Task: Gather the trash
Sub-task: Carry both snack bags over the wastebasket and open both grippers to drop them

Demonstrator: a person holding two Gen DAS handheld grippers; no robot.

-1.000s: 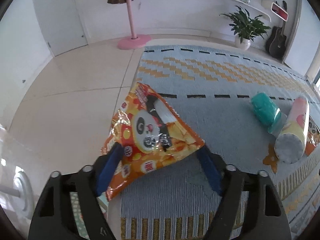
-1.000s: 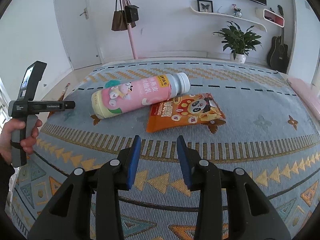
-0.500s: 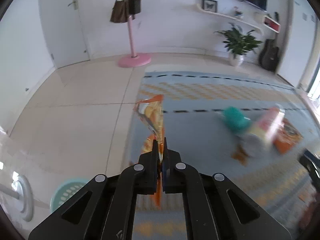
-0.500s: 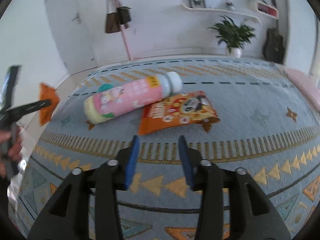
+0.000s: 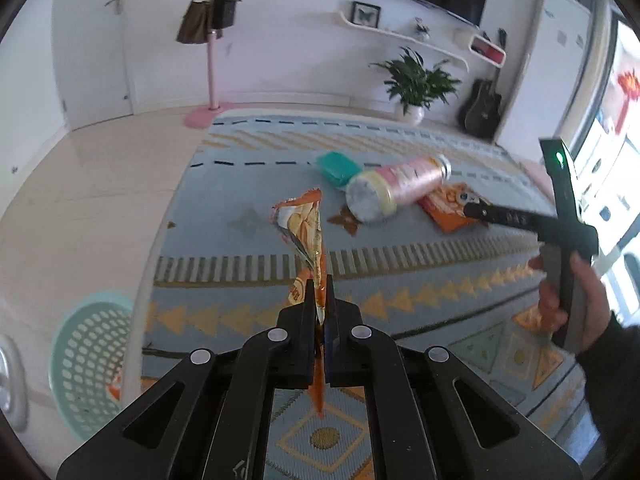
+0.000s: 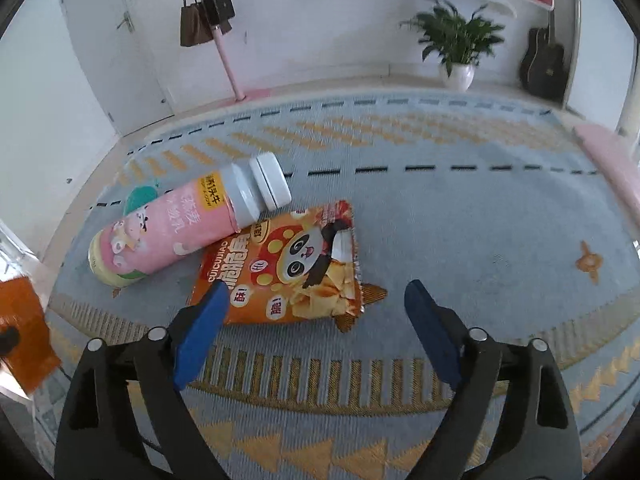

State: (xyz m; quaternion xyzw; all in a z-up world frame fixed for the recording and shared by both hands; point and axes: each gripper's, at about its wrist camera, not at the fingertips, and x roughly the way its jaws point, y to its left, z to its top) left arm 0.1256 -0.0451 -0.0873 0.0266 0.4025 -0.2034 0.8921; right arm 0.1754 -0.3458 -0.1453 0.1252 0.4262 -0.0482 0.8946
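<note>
- The snack bag [image 5: 308, 236] pinched between the left fingers was crinkled, glossy foil.
- The bottle [image 6: 180, 228] beyond the right fingers looked like smooth plastic.
- The rug [image 6: 460, 216] was matt woven cloth.

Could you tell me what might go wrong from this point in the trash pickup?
The left claw pinches only one edge of its snack bag, so the bag could slip before reaching the green basket. The right claw, open over the panda bag, may bump the pink bottle lying on that bag's corner and roll it.
</note>
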